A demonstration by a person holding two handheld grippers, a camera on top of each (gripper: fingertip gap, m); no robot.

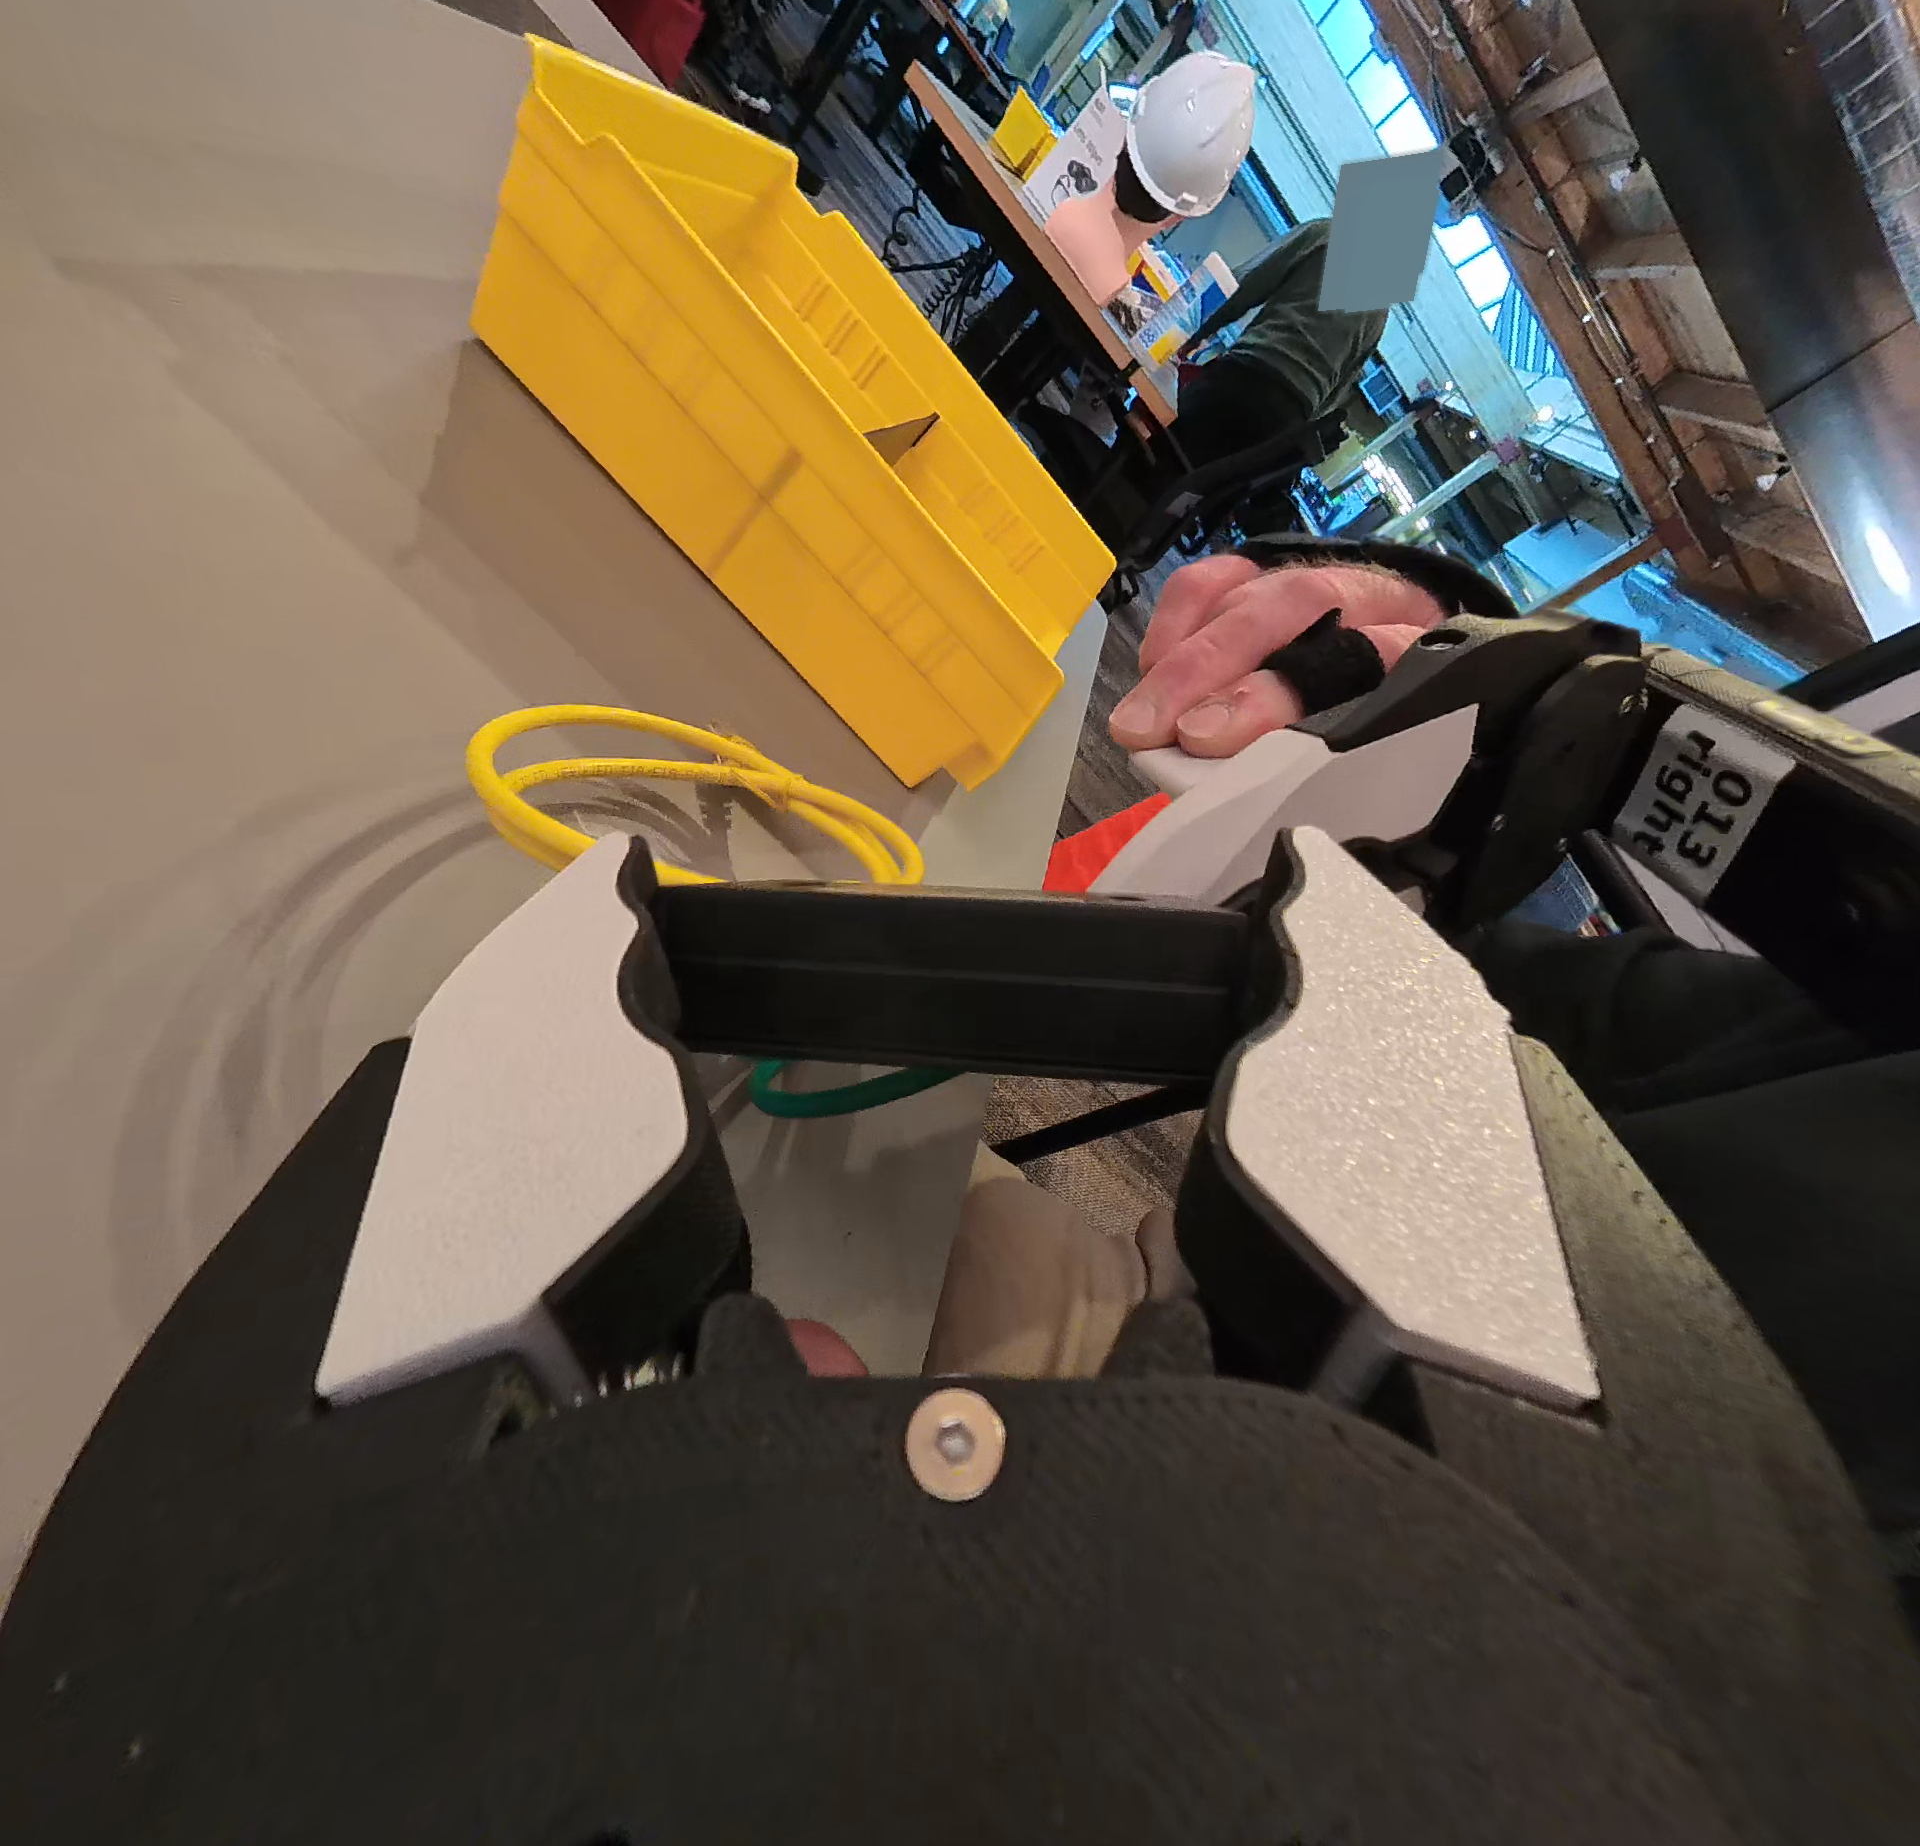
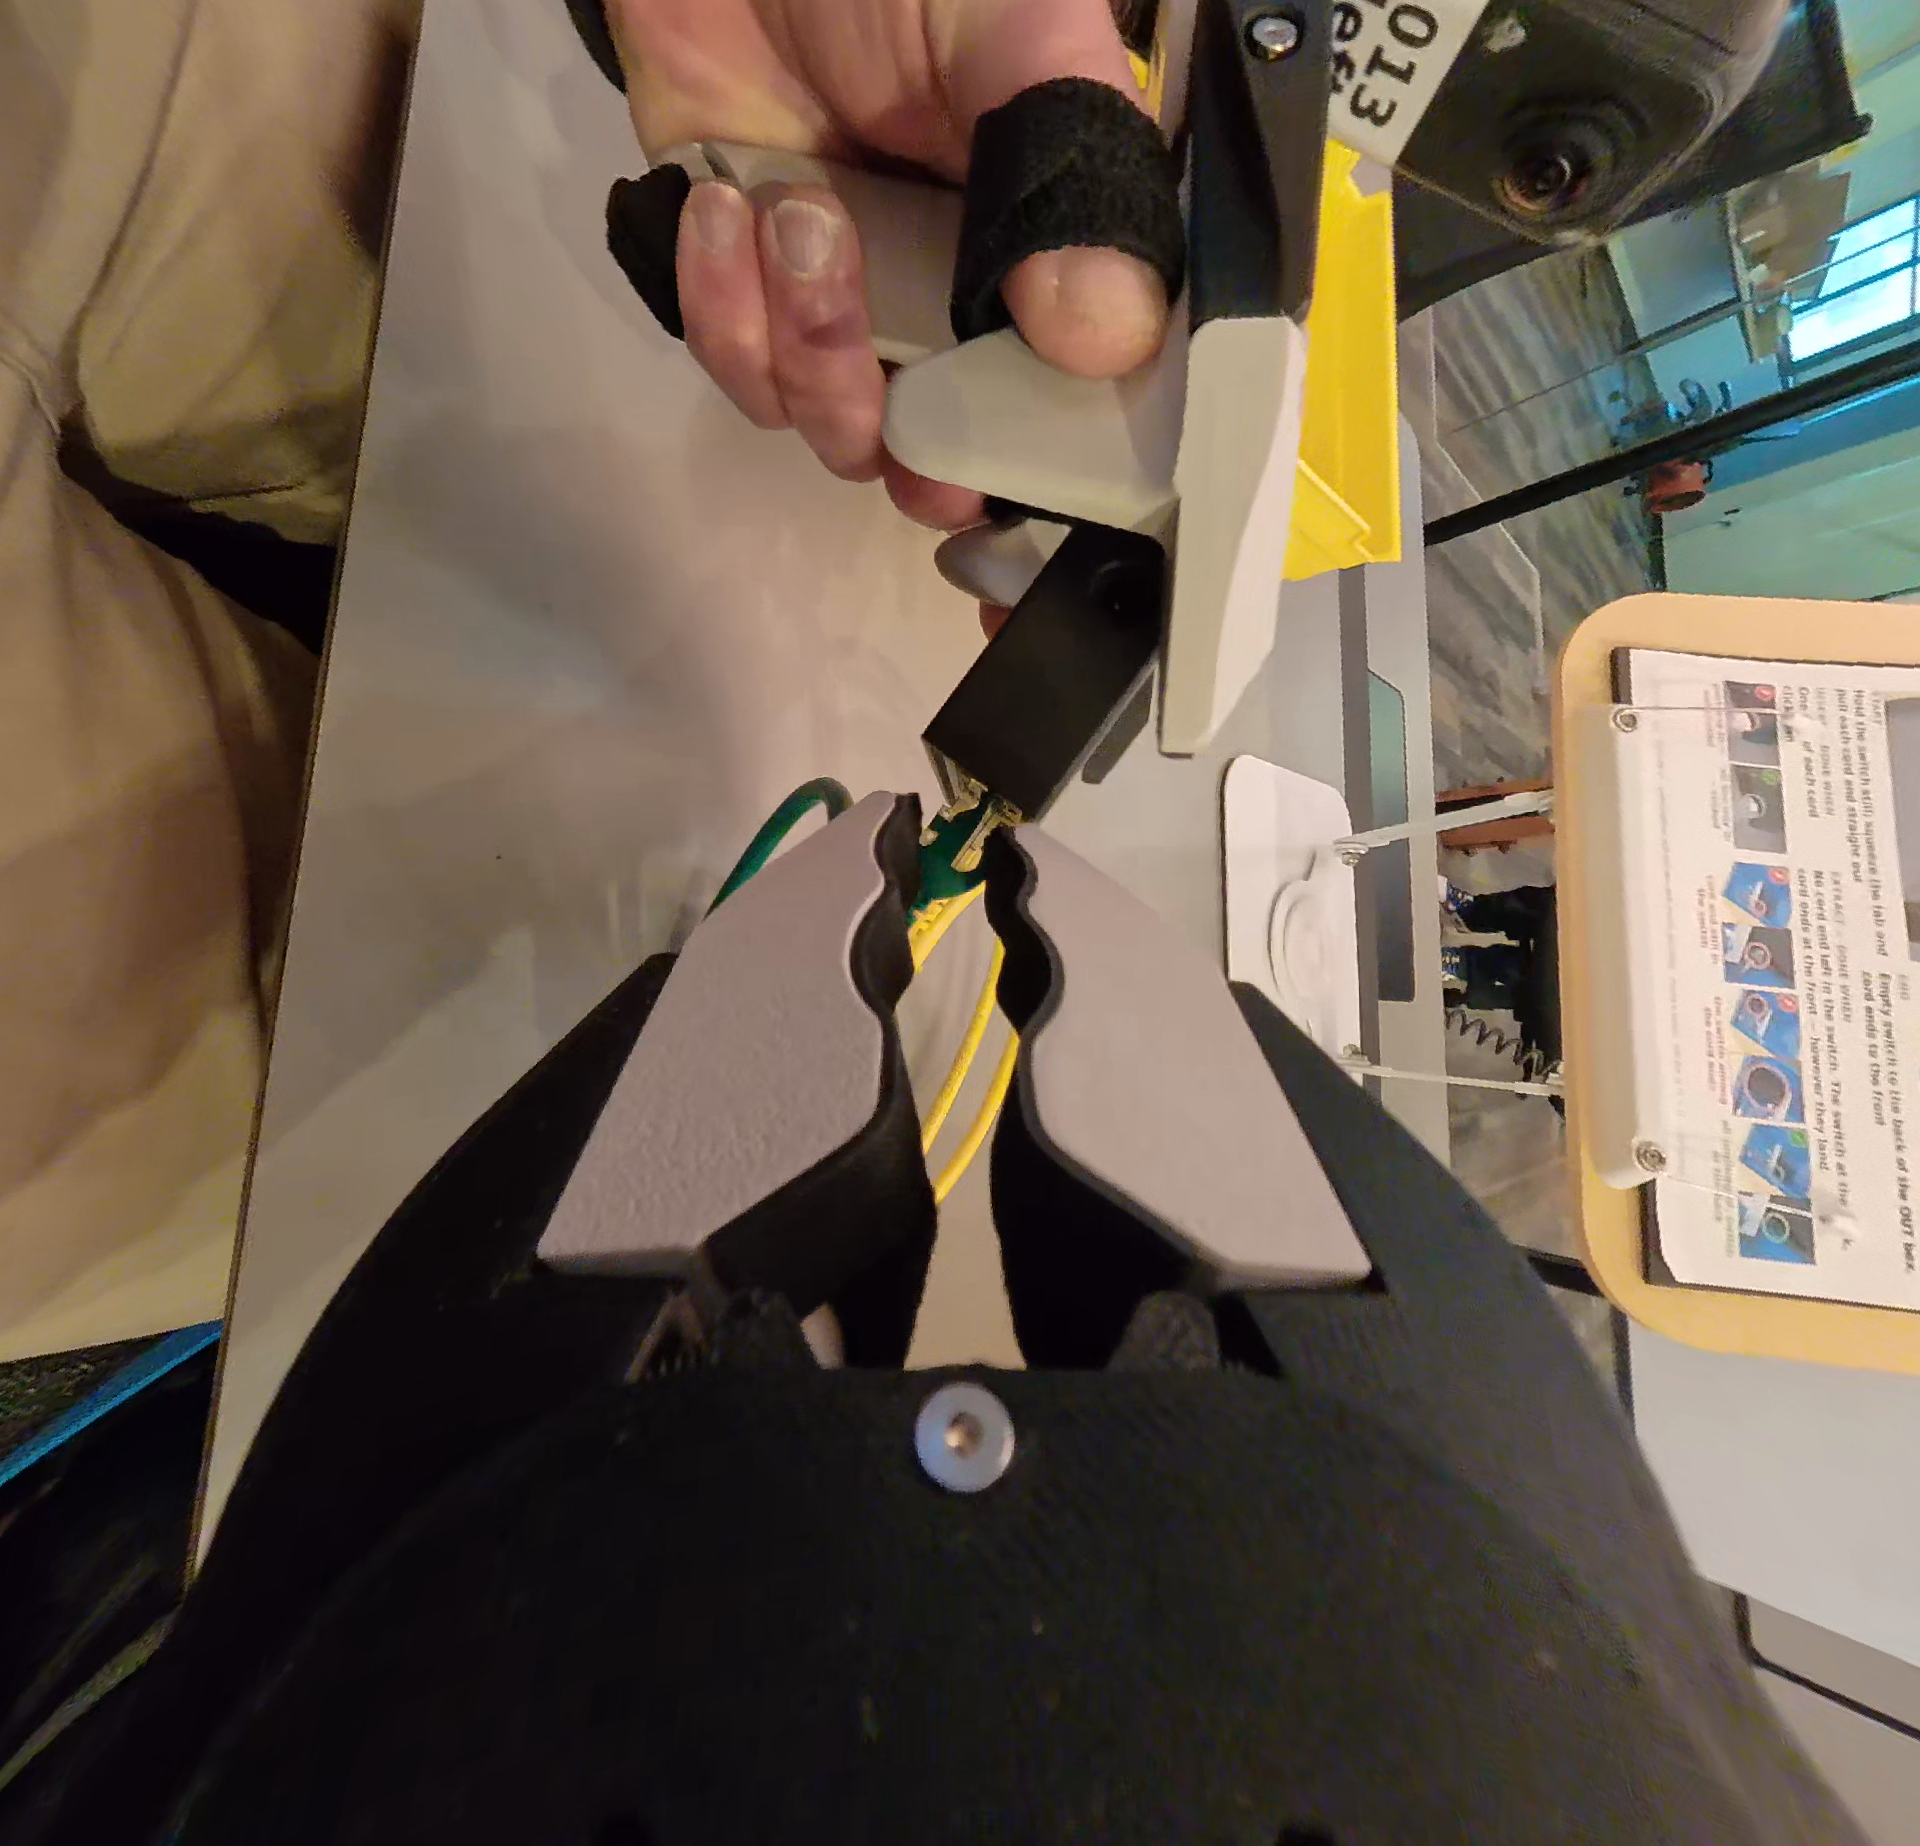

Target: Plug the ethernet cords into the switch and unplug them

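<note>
Left gripper point(image 1: 951, 975) clamped across the black switch point(image 1: 951, 965), holding it up off the table point(image 1: 208, 653). Right gripper point(image 2: 951, 851) nearly closed, tips pinching the green cord's plug point(image 2: 948, 846) right at the switch's port end point(image 2: 977, 788). Switch's long axis runs diagonally away from the right tips, ports facing them, so the plug's travel is straight along that line. Yellow cord point(image 1: 623, 768) lies coiled on the table, by the yellow bin point(image 1: 769, 394). Can't tell if the plug's fully seated.

Black switch point(image 1: 951, 975), yellow cord point(image 1: 665, 778), green cord point(image 2: 940, 851), yellow bin point(image 1: 769, 414), white table point(image 1: 208, 549)
</note>
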